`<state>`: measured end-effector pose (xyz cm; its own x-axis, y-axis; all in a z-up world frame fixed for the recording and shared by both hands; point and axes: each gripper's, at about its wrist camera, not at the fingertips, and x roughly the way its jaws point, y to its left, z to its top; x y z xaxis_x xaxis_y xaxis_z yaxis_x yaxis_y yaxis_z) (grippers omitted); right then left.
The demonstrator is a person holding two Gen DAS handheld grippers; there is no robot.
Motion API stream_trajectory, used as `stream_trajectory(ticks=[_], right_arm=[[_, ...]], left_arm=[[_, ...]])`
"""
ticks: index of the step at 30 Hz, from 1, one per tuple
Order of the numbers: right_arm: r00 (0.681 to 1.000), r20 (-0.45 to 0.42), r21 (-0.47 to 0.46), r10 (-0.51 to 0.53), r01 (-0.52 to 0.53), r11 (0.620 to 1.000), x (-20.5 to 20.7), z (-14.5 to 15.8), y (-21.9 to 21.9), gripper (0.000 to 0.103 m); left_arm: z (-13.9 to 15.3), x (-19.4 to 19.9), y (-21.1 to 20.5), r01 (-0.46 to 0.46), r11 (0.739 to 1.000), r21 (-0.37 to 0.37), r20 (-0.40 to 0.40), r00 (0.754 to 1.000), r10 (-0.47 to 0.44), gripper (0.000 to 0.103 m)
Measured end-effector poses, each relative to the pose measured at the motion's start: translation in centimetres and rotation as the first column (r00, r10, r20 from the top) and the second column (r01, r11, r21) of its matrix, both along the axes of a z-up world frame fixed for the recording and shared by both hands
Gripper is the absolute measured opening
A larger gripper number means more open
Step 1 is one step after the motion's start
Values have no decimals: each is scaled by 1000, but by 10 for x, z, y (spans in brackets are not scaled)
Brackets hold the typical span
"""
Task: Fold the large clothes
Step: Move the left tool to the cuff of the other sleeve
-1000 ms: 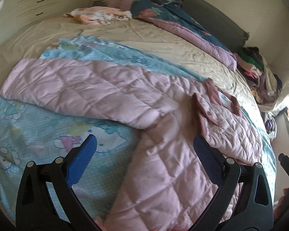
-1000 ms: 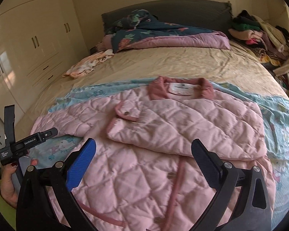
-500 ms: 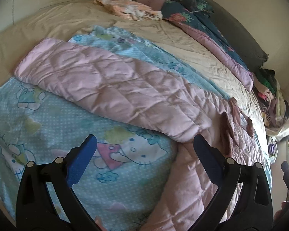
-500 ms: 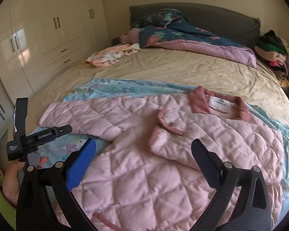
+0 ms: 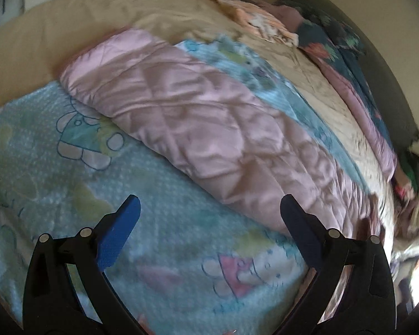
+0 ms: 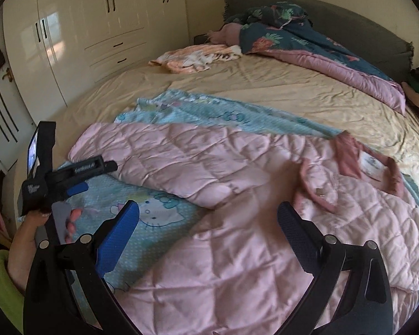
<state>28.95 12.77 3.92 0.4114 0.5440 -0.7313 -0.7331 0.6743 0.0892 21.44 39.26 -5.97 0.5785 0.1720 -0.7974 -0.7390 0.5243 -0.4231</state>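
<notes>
Over the last second I swung my left tool [image 5: 206, 212] leftward, off the body of the pink quilted jacket [image 6: 237, 195] and toward its outstretched sleeve [image 5: 181, 117]. That sleeve lay flat across the cartoon-print blanket [image 5: 69, 173] on the bed [image 6: 265, 95]; the other sleeve [image 6: 318, 187] was already folded over the chest. Both tools were spread wide and empty, my right tool [image 6: 208, 217] hovering over the jacket's near hem. I judged the outstretched sleeve came next.

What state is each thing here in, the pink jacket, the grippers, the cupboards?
Pink jacket: lying flat, one sleeve folded in, the other stretched out.
Left gripper: open, empty.
Right gripper: open, empty.
Cupboard doors: closed.
Drawers: closed.
</notes>
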Motion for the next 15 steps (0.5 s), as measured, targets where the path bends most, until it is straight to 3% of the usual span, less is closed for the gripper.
stream_trajectory(ticks=[6,11,15], right_arm=[[999,-30,-8,14,-14,1000,3,-18,17,99],[999,-42,-12,0,-1,1000,9,-26,10,99],[999,-46,-15,-16,16,1000,15,-28,-5,99]], left_arm=[[-12,-6,34,-89,996,-22,46,995,90,94],[-28,-14,66,-176,981,-87,102,978,184,94],[-27,-11,85,-197,977,-80,124,971,206,94]])
